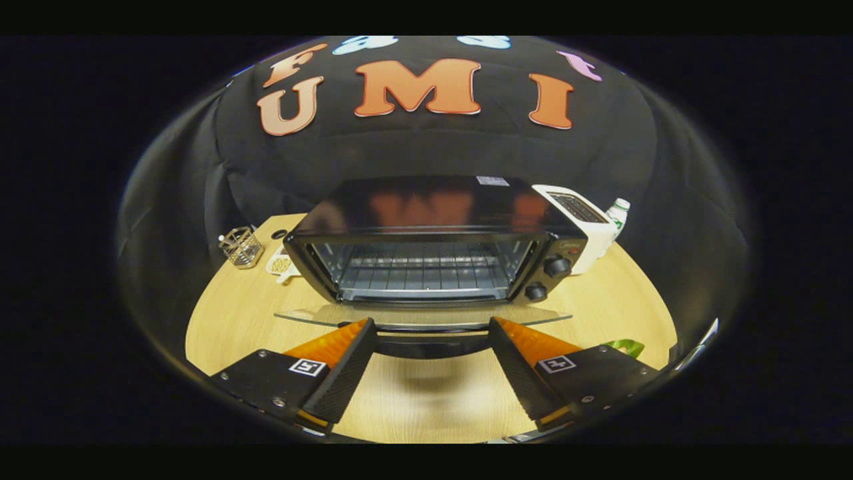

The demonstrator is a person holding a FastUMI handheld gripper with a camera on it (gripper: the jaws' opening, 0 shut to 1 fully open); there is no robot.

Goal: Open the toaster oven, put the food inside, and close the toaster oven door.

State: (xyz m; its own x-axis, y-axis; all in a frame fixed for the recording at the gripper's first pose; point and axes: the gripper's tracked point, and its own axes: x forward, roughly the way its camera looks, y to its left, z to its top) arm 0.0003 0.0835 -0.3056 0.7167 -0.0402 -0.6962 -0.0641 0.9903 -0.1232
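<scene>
The black toaster oven (pixel 433 227) stands on the round wooden table (pixel 226 320) straight ahead, with its cavity and wire rack (pixel 423 270) exposed. Its glass door (pixel 423 315) lies folded down flat toward me. The door's dark handle (pixel 433 343) runs crosswise between my two fingertips. My gripper (pixel 430 325) is open, its orange-and-black fingers (pixel 346 360) spread wide at either end of the handle, and I cannot tell if they touch it. A pale, flat food-like item (pixel 283 263) lies on the table left of the oven.
A small wire basket (pixel 241 247) sits at the table's far left. A white toaster (pixel 583 223) and a bottle (pixel 618 213) stand behind the oven's right side. Something green (pixel 626 347) pokes out by my right finger. Two knobs (pixel 556 267) sit on the oven's right panel.
</scene>
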